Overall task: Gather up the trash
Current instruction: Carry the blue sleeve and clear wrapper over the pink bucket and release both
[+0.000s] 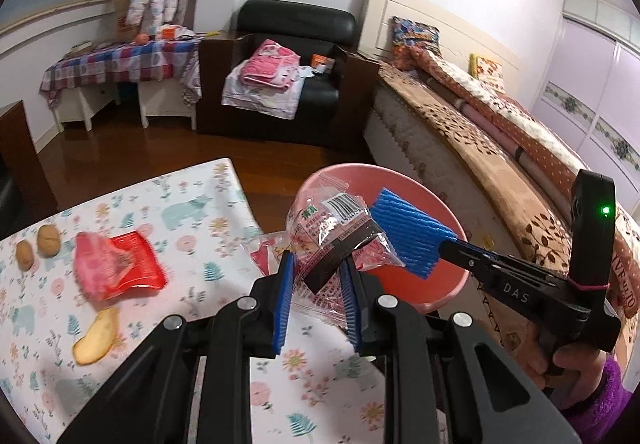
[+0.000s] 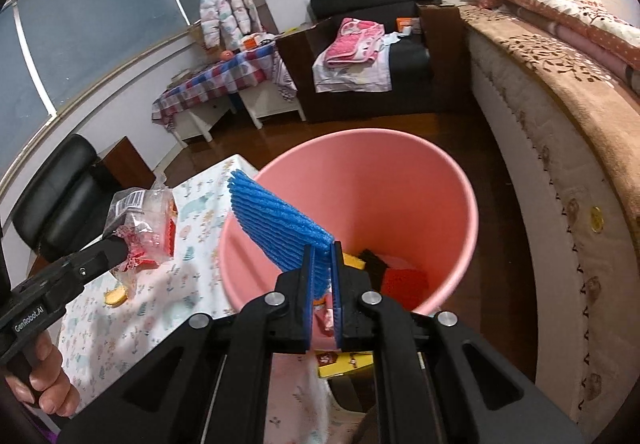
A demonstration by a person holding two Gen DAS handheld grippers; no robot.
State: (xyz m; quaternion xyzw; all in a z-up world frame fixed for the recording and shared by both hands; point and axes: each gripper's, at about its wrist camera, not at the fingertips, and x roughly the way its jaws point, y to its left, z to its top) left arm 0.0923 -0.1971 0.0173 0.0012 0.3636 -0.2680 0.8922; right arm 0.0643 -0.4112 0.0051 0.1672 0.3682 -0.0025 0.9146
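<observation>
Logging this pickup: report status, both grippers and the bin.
Left gripper shut on clear wrapper. Right gripper shut on blue foam net, above pink bin. Nothing blocking the bin mouth.

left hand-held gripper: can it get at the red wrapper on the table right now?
Probably not yet. The left hand-held gripper is shut on a clear snack wrapper beside the pink bin. The path to the red wrapper looks free once it drops that.

Matte black left gripper (image 1: 316,268) with ribbed blue finger pads (image 1: 282,308), silver pivot screws, black right gripper (image 2: 322,264) lettered "DAS", green light, purple knit sleeve (image 1: 600,400).
</observation>
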